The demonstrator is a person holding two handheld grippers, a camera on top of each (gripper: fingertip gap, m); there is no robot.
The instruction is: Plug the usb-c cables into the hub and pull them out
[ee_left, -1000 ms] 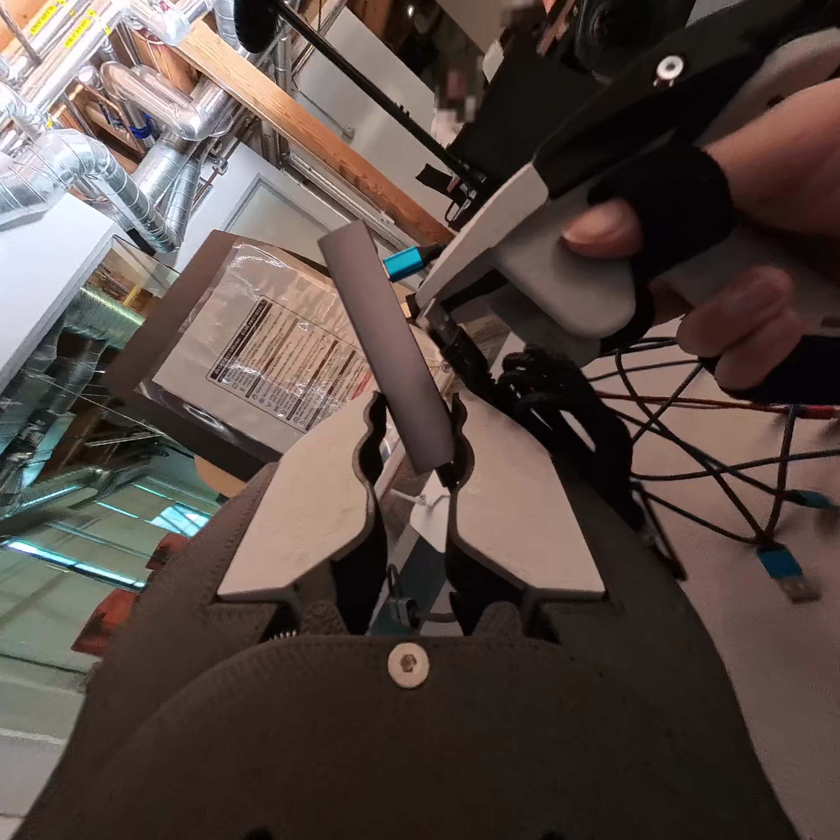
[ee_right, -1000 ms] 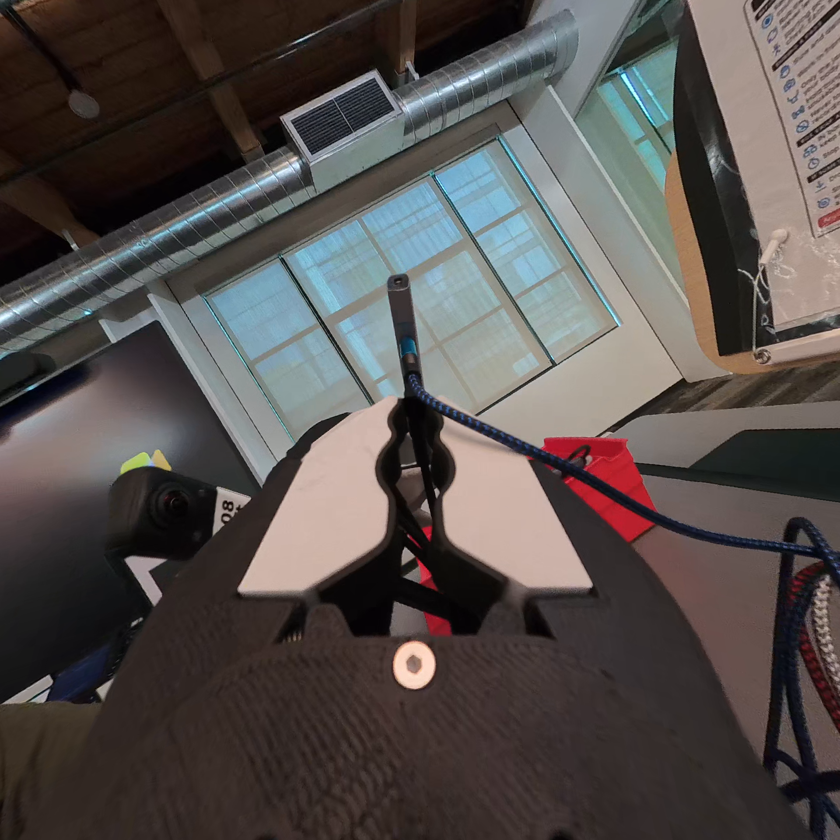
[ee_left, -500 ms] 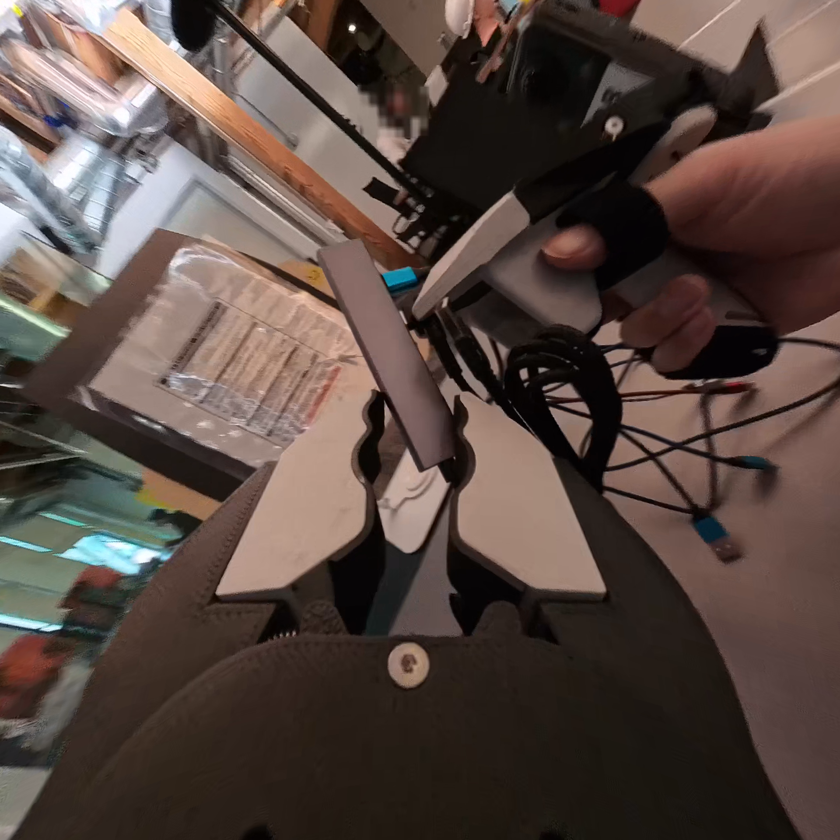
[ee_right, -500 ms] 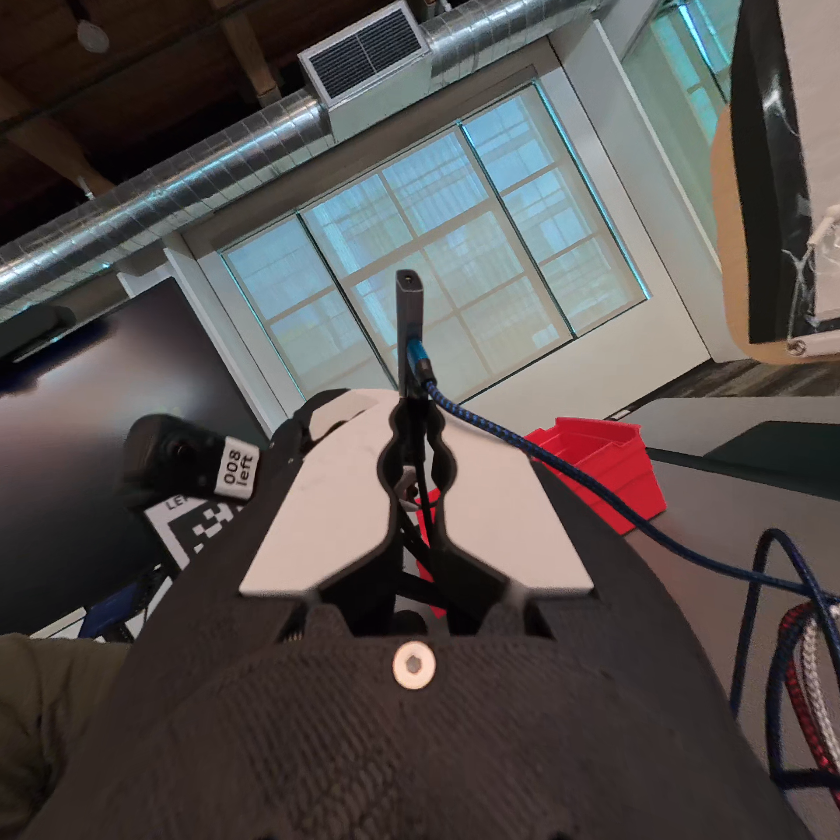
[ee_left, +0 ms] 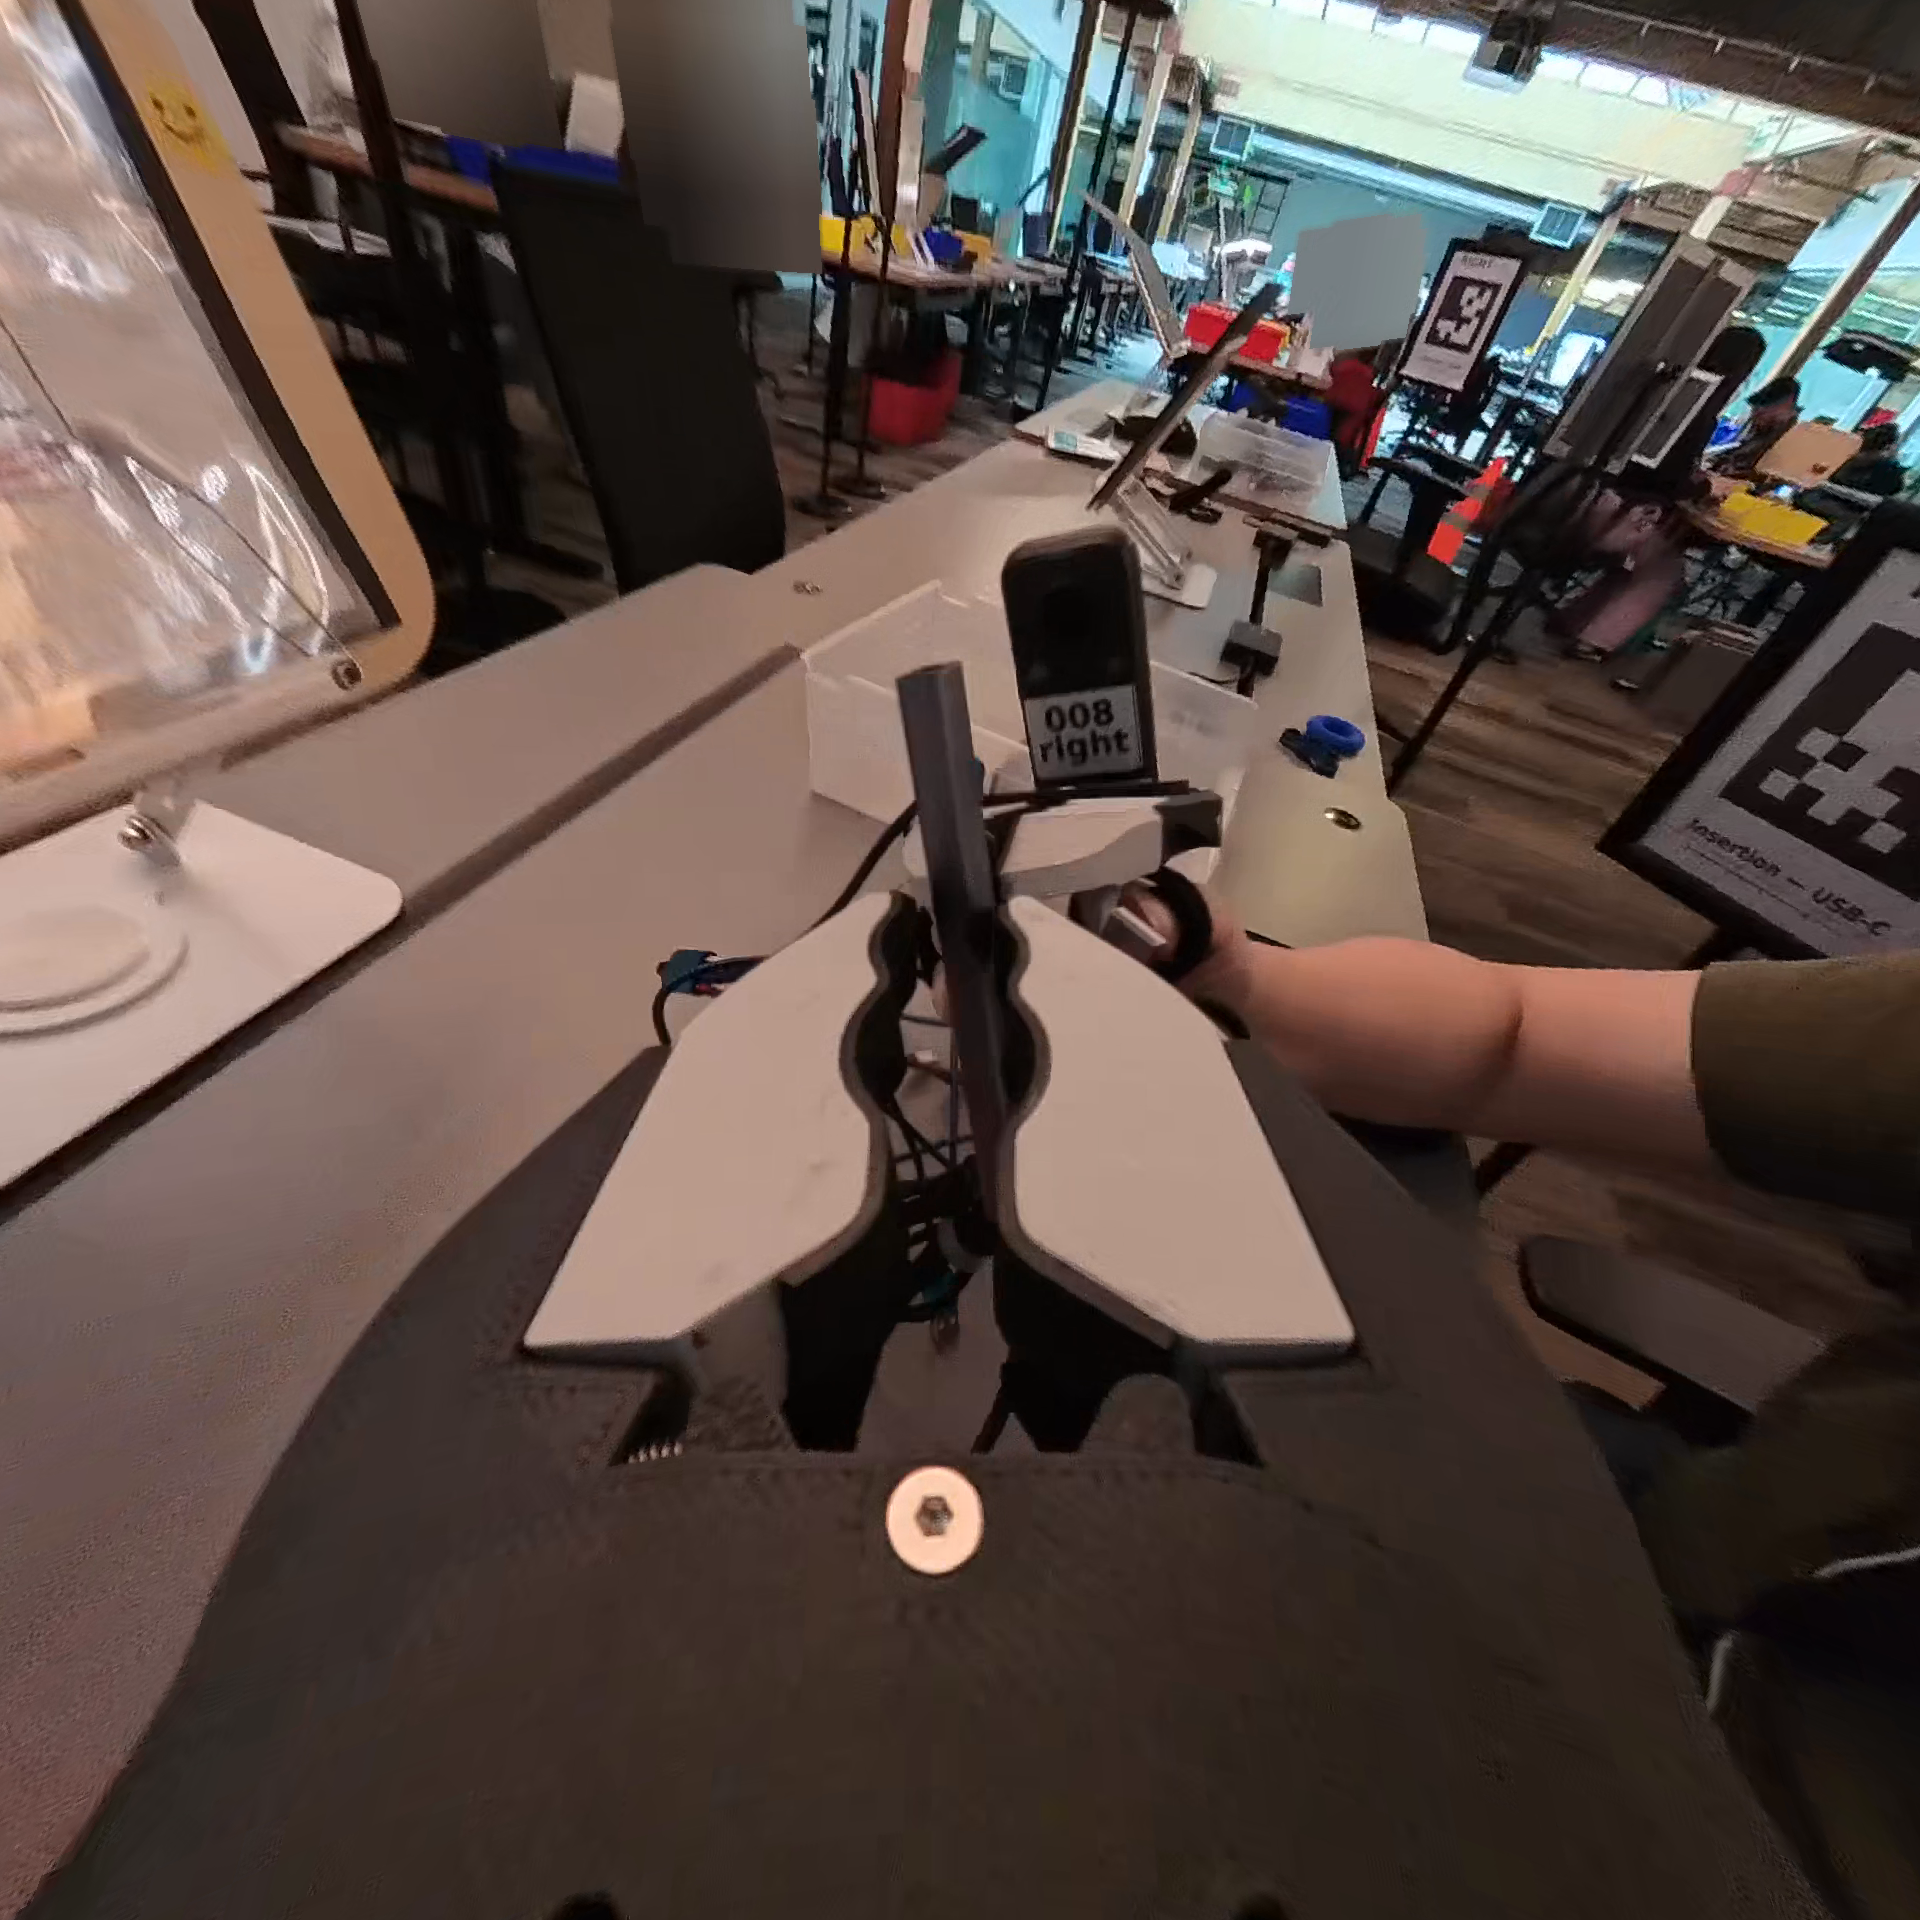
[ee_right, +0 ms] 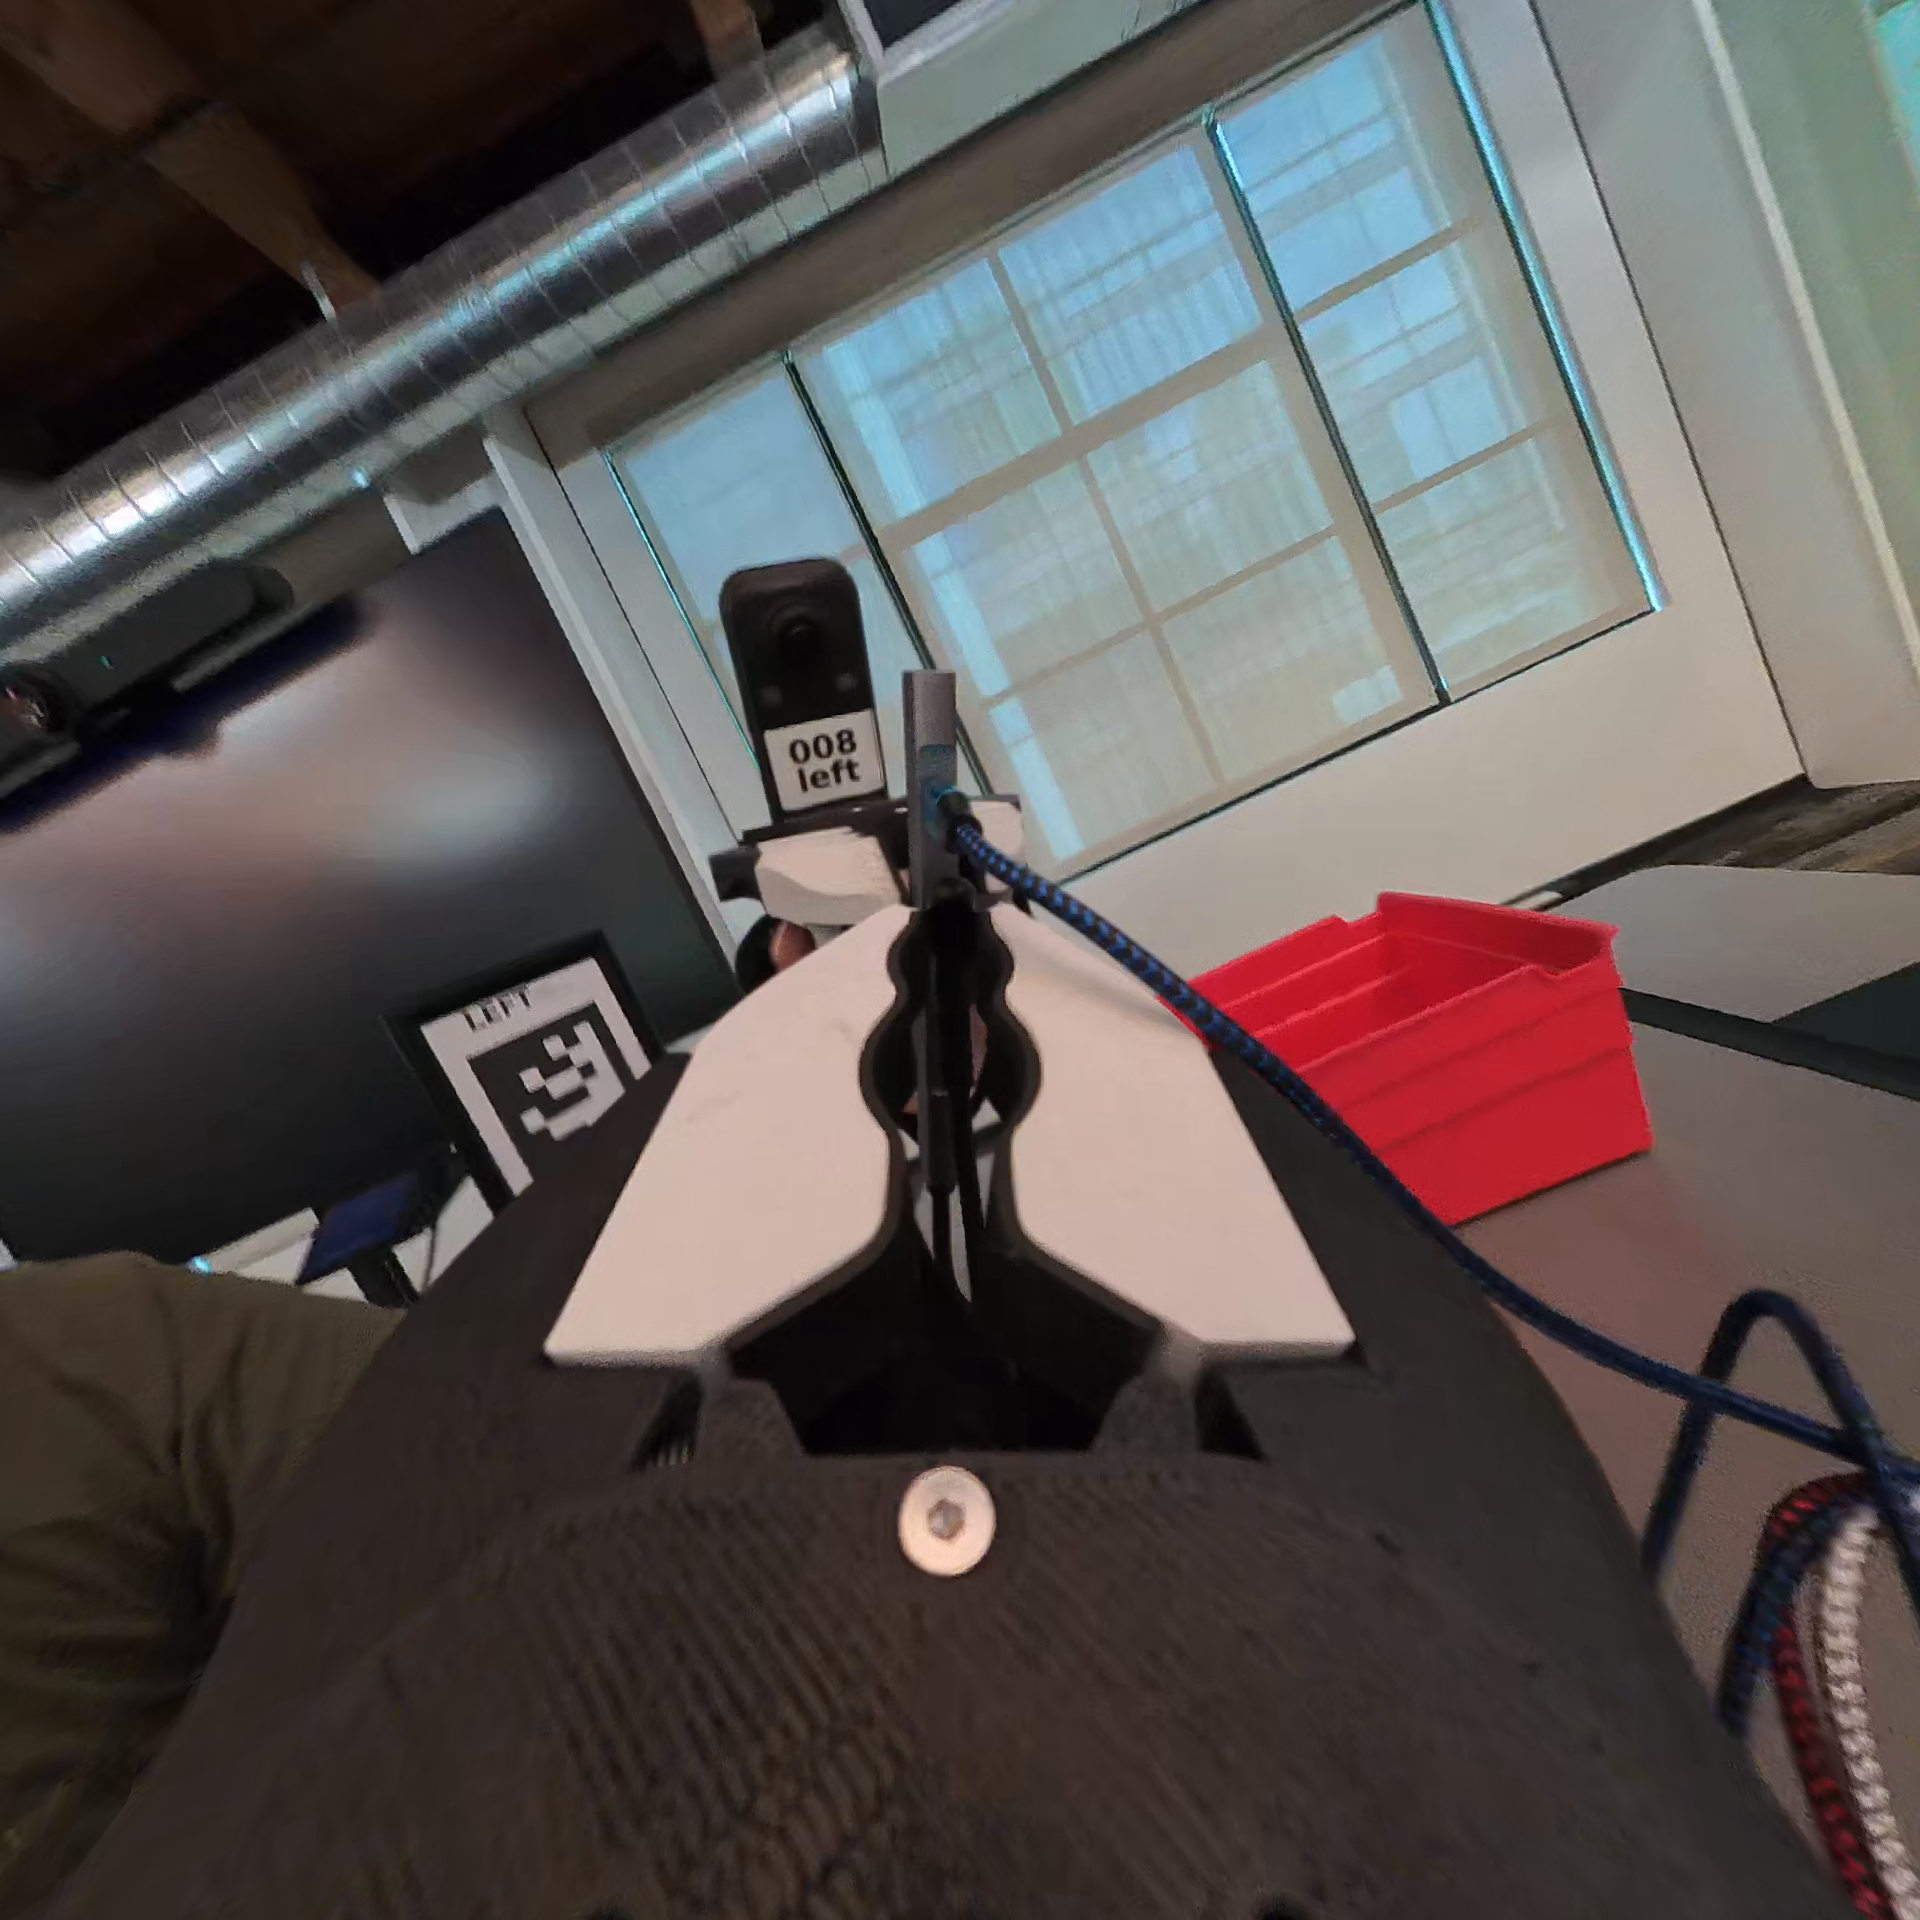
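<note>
Grey table point(ee_left: 312, 1091) carried one red bin point(ee_right: 1455, 1060). One hub point(ee_left: 951, 831) stood pinched between the nearly closed left gripper point(ee_left: 961, 940) fingers. Right gripper point(ee_right: 951, 914) fingers were closed on one blue cable point(ee_right: 1143, 997), plugged into the hub's side.

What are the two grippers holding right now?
Left gripper: closed on the grey hub.
Right gripper: closed on a thin dark piece; what it is cannot be told.

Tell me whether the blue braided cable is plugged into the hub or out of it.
Plugged in. In the right wrist view the blue braided cable ends in a connector seated against the grey hub, with no gap showing.
</note>
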